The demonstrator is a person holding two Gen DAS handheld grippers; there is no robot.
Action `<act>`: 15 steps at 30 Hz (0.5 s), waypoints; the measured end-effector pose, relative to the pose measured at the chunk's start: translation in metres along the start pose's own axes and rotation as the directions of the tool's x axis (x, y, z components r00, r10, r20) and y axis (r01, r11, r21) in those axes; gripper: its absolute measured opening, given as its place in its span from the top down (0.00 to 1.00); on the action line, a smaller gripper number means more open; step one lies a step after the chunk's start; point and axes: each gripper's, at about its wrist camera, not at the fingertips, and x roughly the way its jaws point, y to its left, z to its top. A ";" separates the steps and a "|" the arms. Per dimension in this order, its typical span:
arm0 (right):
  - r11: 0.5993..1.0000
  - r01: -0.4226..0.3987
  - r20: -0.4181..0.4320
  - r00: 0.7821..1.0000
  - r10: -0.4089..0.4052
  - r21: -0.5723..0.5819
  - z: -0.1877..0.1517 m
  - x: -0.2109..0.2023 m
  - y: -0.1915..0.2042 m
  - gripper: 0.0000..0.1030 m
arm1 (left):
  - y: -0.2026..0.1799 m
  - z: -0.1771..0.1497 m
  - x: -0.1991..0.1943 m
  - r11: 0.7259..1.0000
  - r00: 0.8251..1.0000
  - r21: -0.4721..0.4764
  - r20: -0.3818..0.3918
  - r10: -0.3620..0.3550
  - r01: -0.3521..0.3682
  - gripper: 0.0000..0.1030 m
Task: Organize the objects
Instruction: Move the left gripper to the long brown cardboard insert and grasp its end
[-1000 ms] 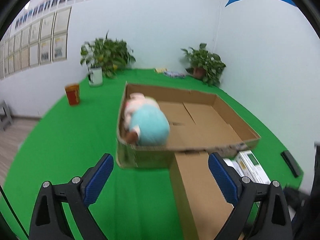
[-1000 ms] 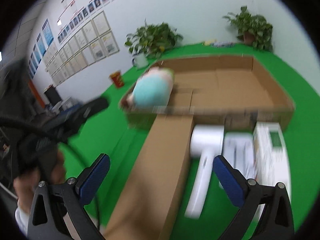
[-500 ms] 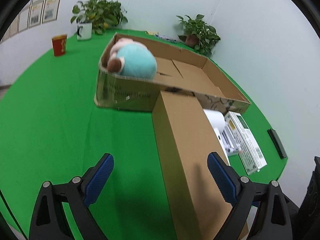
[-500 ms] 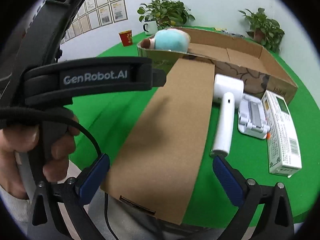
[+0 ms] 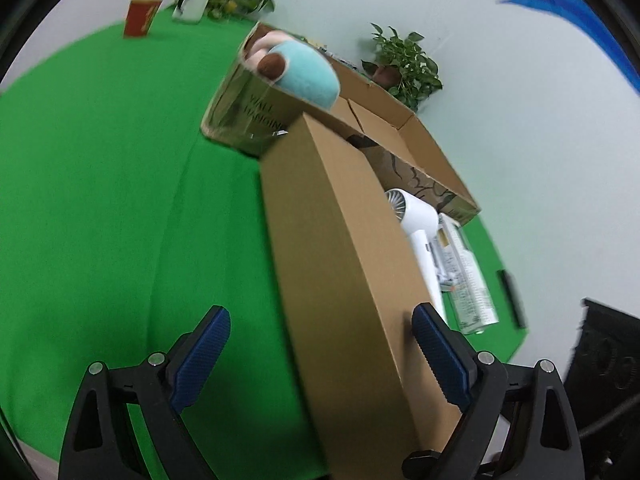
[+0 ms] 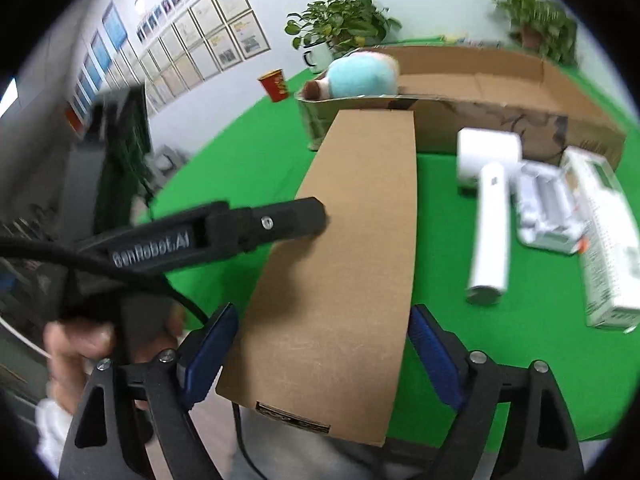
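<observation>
A wide open cardboard box [image 5: 416,148] [image 6: 480,76] stands on the green table with a teal and pink plush toy [image 5: 304,70] [image 6: 360,74] in its left end. Its long front flap [image 5: 352,264] [image 6: 352,240] hangs out over the table edge. A white hair dryer [image 6: 490,208] [image 5: 416,220], a white case [image 6: 548,212] and a white carton [image 6: 604,240] [image 5: 468,280] lie right of the flap. My left gripper [image 5: 324,356] is open, its jaws either side of the flap's near end. My right gripper [image 6: 320,356] is open, straddling the flap's near end.
A red paper cup [image 5: 140,16] [image 6: 274,86], a white mug with a plant [image 6: 320,54] and a second potted plant [image 5: 400,68] stand at the back. A black remote [image 5: 510,298] lies at the table's right edge. The left hand-held gripper [image 6: 216,232] crosses the right wrist view.
Both grippers have pulled back towards the table's near edge and now frame the flap's near end. The left view has tilted. Both stay open.
</observation>
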 end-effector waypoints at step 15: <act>0.878 -0.394 -0.037 0.907 0.419 0.273 -0.005 0.014 -0.029 0.14 | -0.025 0.007 -0.025 0.999 0.999 -0.002 0.003 0.053 -0.053 0.39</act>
